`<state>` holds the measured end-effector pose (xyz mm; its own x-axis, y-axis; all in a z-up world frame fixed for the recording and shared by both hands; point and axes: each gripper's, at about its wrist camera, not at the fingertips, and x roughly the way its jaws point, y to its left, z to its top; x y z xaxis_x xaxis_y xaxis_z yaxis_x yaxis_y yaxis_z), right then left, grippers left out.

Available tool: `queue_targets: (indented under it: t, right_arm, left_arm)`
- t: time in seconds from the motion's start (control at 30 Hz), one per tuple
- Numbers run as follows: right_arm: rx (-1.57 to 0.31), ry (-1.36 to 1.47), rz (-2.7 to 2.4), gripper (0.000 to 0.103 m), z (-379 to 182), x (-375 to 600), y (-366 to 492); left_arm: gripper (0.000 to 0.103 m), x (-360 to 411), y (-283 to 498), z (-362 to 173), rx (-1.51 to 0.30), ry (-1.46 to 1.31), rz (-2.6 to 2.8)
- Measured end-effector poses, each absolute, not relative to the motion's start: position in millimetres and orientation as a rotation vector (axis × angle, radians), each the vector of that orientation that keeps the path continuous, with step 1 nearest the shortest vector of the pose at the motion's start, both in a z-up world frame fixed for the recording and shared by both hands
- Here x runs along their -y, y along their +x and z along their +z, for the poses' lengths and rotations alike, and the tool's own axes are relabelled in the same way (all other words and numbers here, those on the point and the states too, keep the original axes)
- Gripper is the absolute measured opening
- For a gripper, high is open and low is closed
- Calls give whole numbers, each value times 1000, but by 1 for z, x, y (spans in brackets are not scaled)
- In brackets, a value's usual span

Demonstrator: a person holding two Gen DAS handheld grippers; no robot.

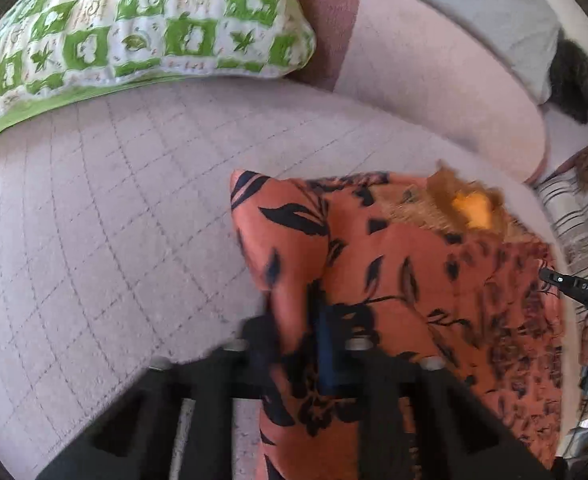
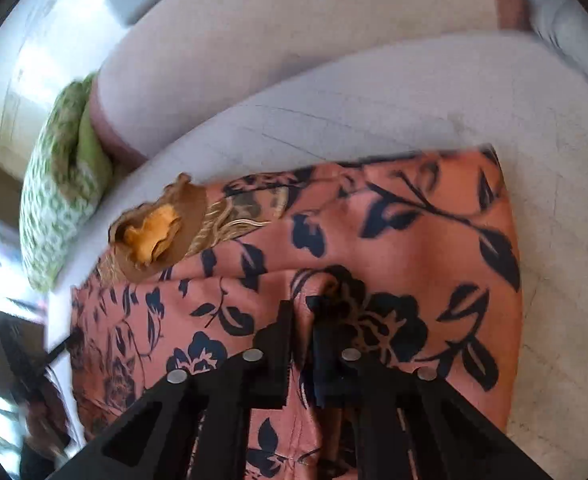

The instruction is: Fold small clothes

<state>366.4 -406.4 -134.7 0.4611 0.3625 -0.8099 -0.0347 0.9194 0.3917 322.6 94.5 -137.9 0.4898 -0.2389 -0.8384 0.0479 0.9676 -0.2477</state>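
Note:
A coral garment with black flower print [image 1: 405, 264] [image 2: 405, 240] lies rumpled on the pale quilted cover [image 1: 114, 208] [image 2: 413, 112]. At its far end sits a brown and yellow trimmed part [image 1: 469, 208] [image 2: 158, 232]. In the left wrist view my left gripper [image 1: 295, 336] is shut on the garment's left edge, which rises in a pinched fold between the fingers. In the right wrist view my right gripper [image 2: 301, 328] is shut on a raised ridge of the same cloth near its middle. The right gripper's black tip [image 1: 569, 284] also shows at the garment's right side.
A green and white patterned pillow [image 1: 134, 28] [image 2: 62, 184] lies at the back. A pink bolster [image 1: 433, 80] [image 2: 294, 28] runs along the far side. Striped cloth [image 1: 573, 212] hangs past the cover's right edge. Bare quilted cover lies to the garment's left.

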Motion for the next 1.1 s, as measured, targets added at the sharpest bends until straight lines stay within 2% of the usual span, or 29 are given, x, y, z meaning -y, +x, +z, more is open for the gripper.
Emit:
queue_targets:
  t: [0.1, 0.17, 0.2, 0.27, 0.3, 0.33, 0.37, 0.4, 0.43, 0.47, 0.53, 0.67, 0.7, 0.73, 0.77, 0.83, 0.9, 0.97, 1.0, 1.07, 1.1]
  right_arm:
    - [-912, 258, 231, 7, -90, 404, 352]
    - [-878, 222, 208, 10, -83, 403, 357]
    - [-909, 215, 204, 12, -93, 402, 362]
    - [-1038, 221, 198, 18, -135, 399, 376]
    - [-1073, 213, 197, 19, -152, 399, 376]
    - [-1029, 223, 205, 20, -153, 402, 372]
    - [-1009, 247, 206, 26, -150, 406, 366]
    - [-1012, 268, 203, 32, -147, 410, 362]
    - [-1008, 279, 199, 55, -141, 414, 357]
    - [-978, 280, 188, 72, -132, 417, 349]
    - [-899, 285, 179, 73, -111, 426, 328]
    - [-857, 407, 299, 73, -95, 432, 296]
    - [-868, 423, 336, 73, -99, 427, 291]
    - [-906, 437, 395, 73, -109, 420, 289]
    - [-945, 433, 422, 74, -121, 416, 291]
    - [-1105, 435, 361, 72, -162, 416, 304]
    - [-1062, 519, 352, 70, -159, 425, 300]
    - [-1007, 512, 384, 71, -131, 423, 293]
    - [-971, 477, 404, 71, -117, 419, 291]
    - [-937, 462, 429, 72, -98, 414, 293]
    - [-925, 480, 457, 73, -91, 413, 296]
  left_arm:
    - [10, -92, 309, -113, -919, -190, -190]
    - [12, -91, 311, -119, -921, -199, -177]
    - [13, -92, 316, -132, -959, -192, -144]
    - [25, -100, 321, -154, -1004, -206, -105]
    - [25, -105, 319, -154, -990, -238, -125]
    - [31, -110, 318, -151, -995, -251, -133]
    - [41, -114, 315, -145, -992, -244, -117]
    - [44, -119, 312, -140, -981, -229, -101]
    - [44, -121, 308, -135, -970, -223, -101]
    - [46, -126, 300, -128, -961, -230, -127]
    - [53, -129, 285, -120, -962, -249, -169]
    - [54, -119, 252, -124, -1008, -233, -229]
    - [49, -117, 247, -131, -1027, -223, -228]
    - [18, -114, 246, -139, -1061, -201, -203]
    - [14, -117, 247, -150, -1095, -222, -176]
    - [14, -134, 247, -154, -1081, -390, -158]
    - [15, -140, 244, -150, -1091, -437, -135]
    - [17, -135, 241, -133, -1048, -367, -133]
    - [20, -134, 241, -126, -1019, -345, -139]
    - [39, -131, 248, -112, -960, -343, -164]
    - [41, -128, 256, -108, -947, -343, -180]
